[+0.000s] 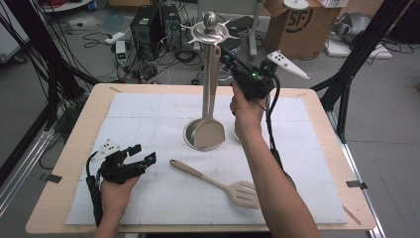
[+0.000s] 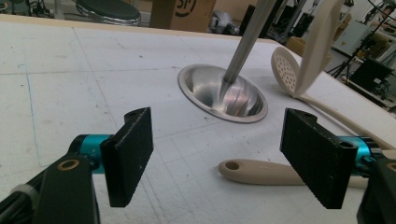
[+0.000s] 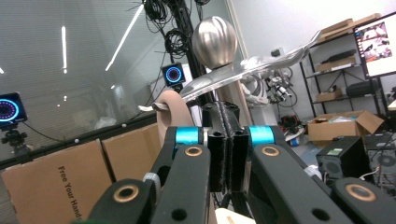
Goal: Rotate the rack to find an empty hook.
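A metal utensil stand (image 1: 210,30) rises from its round base (image 1: 188,134) at the middle of the white mat. A beige spatula (image 1: 210,131) hangs from one of its top hooks; its handle loop (image 3: 170,112) sits on the hook below the steel ball (image 3: 215,42). My right gripper (image 1: 224,51) is raised beside the stand's top, shut with nothing between its pads (image 3: 226,149). A beige slotted spatula (image 1: 218,182) lies flat on the mat. My left gripper (image 1: 142,152) rests low at the left, open and holding nothing (image 2: 219,154), facing the base (image 2: 222,93) and the spatula handle (image 2: 261,171).
A perforated beige skimmer head (image 2: 286,70) lies on the mat just right of the base in the left gripper view. The mat covers a wooden table (image 1: 64,178). Cardboard boxes (image 1: 297,27), computer cases and cables stand on the floor beyond the far edge.
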### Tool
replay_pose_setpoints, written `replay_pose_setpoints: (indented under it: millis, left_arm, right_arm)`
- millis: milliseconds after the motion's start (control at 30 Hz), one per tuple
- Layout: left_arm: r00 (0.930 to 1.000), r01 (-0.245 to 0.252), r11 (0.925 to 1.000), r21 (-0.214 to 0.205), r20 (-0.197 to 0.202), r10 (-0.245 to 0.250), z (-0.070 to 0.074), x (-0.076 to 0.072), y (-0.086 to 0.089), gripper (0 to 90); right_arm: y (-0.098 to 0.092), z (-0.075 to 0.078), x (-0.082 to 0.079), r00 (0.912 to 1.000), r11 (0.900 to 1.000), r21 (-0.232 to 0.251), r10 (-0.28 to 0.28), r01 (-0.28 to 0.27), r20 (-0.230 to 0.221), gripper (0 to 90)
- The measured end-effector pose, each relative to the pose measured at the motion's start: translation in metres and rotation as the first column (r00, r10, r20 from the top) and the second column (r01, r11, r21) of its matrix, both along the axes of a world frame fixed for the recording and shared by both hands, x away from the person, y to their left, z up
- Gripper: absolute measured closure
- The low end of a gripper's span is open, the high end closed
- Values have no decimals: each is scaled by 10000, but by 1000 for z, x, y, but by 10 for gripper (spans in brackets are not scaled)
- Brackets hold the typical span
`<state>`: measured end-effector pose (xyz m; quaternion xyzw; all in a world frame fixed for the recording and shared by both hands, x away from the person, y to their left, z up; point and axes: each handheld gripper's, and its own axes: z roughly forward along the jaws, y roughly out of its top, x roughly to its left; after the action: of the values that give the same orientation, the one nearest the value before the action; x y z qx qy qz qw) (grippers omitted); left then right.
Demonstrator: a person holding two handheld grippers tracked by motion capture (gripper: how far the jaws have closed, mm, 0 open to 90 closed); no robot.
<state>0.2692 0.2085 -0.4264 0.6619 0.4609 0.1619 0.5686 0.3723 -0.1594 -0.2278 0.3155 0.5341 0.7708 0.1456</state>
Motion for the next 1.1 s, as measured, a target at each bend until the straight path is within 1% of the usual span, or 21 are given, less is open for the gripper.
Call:
replay_pose_setpoints:
  millis: [33, 67, 167, 200, 300, 400, 500, 700, 767, 867, 933, 1033, 1100]
  left_arm:
    - [10000, 6, 10000, -2, 2, -6, 0, 0, 0, 261]
    - [10000, 4, 10000, -15, -7, -4, 0, 0, 0, 262]
    - [10000, -40, 10000, -55, -26, 40, 0, 0, 1, 261]
    - [10000, -28, 10000, -52, -9, 28, 0, 0, 1, 262]
    - [10000, -21, 10000, -41, 45, 21, 0, -1, 0, 262]
    - [10000, -14, 10000, -58, 13, 14, 0, 0, 0, 262]
    - [10000, -19, 10000, -57, 7, 19, 0, 0, 1, 262]
    - [10000, -67, 9999, -96, 17, 67, 0, -1, 2, 262]
    - [10000, -89, 9999, -110, 21, 89, 0, -1, 2, 262]
    - [10000, -54, 10000, -83, 37, 54, 1, -1, 1, 262]
    - [10000, -51, 10000, -80, 42, 51, 1, -1, 1, 263]
    - [10000, -69, 9999, -97, 27, 69, 0, -1, 2, 263]
    - [10000, -65, 10000, -74, 19, 65, 0, -1, 2, 263]
  right_arm:
    - [1, 0, -1, 10000, 10000, 7, 67, -67, -22, 900]
    - [3, 0, -3, 9999, 9999, -23, 145, -145, 60, 900]
    - [8, 0, -8, 9997, 9996, -242, 154, -149, 206, 900]
    - [10, 0, -9, 9997, 9998, -141, 172, -169, 189, 900]
    - [13, 0, -8, 9998, 9998, -100, 144, -143, 110, 900]
    - [15, 0, -7, 10000, 9998, -167, 59, -58, 71, 900]
    - [16, 0, -6, 9999, 9998, -202, -22, 24, 100, 900]
    - [12, -1, -4, 9999, 9993, -337, -158, 159, 50, 900]
    - [7, -3, -2, 9998, 9995, -239, -217, 217, -14, 900]
    - [-4, -6, 4, 9988, 9990, 2, -452, 453, -178, 900]
    - [-13, -6, 9, 9981, 9980, 303, -539, 549, -306, 900]
    - [-23, -5, 14, 9981, 9937, 998, -470, 508, -405, 900]
    - [-26, -4, 16, 9977, 9921, 1151, -441, 498, -512, 900]
